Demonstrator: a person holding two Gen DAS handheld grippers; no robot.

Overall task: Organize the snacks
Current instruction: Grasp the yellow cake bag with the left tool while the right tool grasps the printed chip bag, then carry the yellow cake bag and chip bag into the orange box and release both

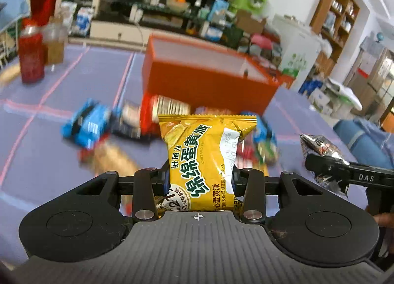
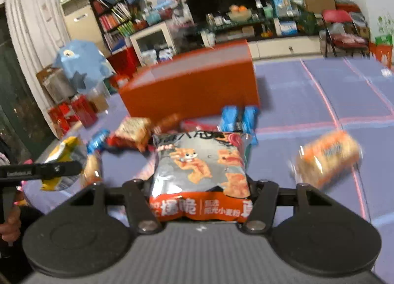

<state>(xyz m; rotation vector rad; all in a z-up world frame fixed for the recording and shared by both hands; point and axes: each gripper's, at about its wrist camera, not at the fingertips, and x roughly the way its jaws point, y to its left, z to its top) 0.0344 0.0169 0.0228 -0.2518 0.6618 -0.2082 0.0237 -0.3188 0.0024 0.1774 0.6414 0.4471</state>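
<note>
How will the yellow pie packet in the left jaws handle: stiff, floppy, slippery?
The yellow packet looks puffy and stands upright above the grip, so probably light and fairly self-supporting. Its glossy film may be slippery. The contents are likely soft, so a hard squeeze could crush them.

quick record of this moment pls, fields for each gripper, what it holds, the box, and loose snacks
left gripper: shut on yellow custard pie packet
right gripper: shut on grey and orange snack bag
orange box: on the purple table, behind the pile
loose snacks: blue packets and others in front of the box, blurred
orange wrapped pack: apart, right of the pile
</note>
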